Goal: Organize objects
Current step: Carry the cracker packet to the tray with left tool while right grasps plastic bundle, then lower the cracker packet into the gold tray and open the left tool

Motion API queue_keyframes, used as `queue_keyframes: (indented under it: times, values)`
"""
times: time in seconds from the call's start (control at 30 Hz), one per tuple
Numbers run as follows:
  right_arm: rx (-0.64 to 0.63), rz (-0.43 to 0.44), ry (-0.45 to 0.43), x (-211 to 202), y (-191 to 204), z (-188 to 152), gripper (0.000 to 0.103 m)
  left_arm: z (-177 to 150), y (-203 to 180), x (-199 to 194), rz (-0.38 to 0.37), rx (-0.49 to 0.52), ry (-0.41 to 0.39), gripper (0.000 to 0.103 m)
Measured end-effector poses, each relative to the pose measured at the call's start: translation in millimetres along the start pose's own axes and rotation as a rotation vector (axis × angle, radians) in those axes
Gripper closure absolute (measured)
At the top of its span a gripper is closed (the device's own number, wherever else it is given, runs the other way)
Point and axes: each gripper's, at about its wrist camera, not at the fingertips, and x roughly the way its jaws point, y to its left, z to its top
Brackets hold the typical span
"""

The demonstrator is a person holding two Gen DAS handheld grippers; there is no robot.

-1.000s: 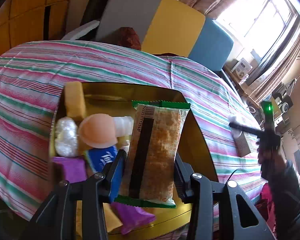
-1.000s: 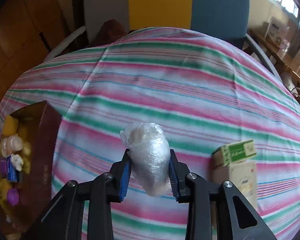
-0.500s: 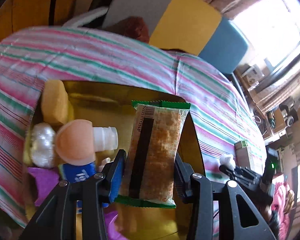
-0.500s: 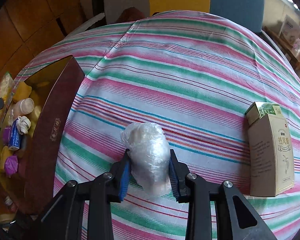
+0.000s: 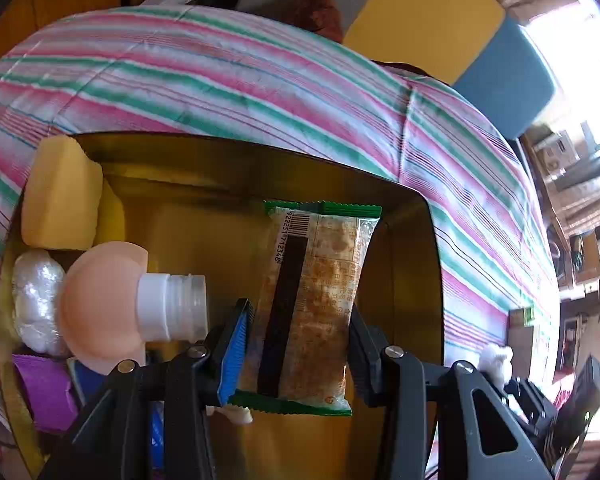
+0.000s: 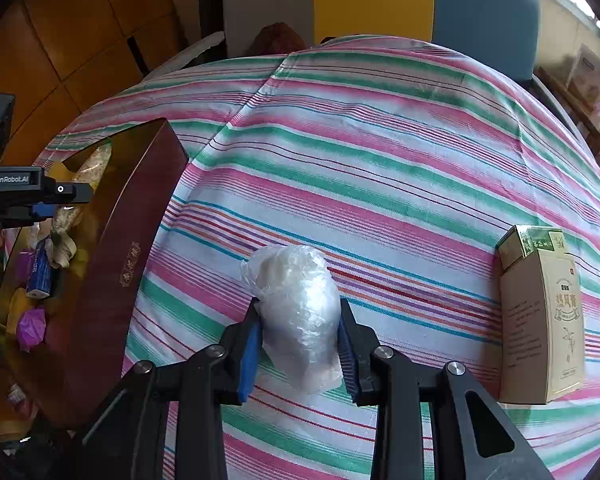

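My left gripper (image 5: 300,320) is shut on a green-edged cracker packet (image 5: 312,304), held upright over the gold inside of a dark red box (image 5: 416,264). In the box lie a yellow sponge block (image 5: 60,196), a white wrapped ball (image 5: 36,300), a peach-capped bottle (image 5: 132,312) and purple wrappers (image 5: 44,392). My right gripper (image 6: 300,328) is shut on a clear plastic-wrapped bundle (image 6: 296,312) above the striped tablecloth (image 6: 380,160). In the right wrist view the box (image 6: 112,260) stands to the left, with the left gripper (image 6: 56,196) over it.
A beige and green carton (image 6: 544,312) lies on the cloth at the right. Chairs in grey, yellow and blue (image 6: 380,0) stand behind the table. Shelves and clutter (image 5: 580,248) fill the room to the right.
The left gripper with the cracker packet has come lower and closer over the box, whose contents look larger. The right gripper with the bundle has shifted, so the carton and box show more fully.
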Motion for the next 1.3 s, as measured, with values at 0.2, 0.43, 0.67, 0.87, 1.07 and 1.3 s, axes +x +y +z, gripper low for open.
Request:
queue_keyframes:
  times: [0.2,0.43,0.67,0.87,1.07,1.3]
  values:
    - [-0.009,-0.001,-0.001,-1,2,0,0.068,4,-3,11,0.095,-0.001,-0.014,0.059]
    - [-0.012,-0.006,-0.001,-1,3,0,0.068,4,-8,21,0.137,0.034,-0.034,0.058]
    - [-0.012,-0.009,0.008,1,3,-1,0.068,2,-10,12,0.108,0.073,-0.038,0.055]
    - [-0.012,-0.020,0.032,8,2,-3,0.069,-8,-11,-34,0.055,0.142,-0.132,0.055]
    - [-0.005,-0.017,0.030,7,0,-4,0.068,-38,13,-91,0.060,0.217,-0.277,0.055]
    - [-0.045,0.068,-0.052,-37,42,15,0.068,-72,74,-128,0.078,0.159,-0.331,0.055]
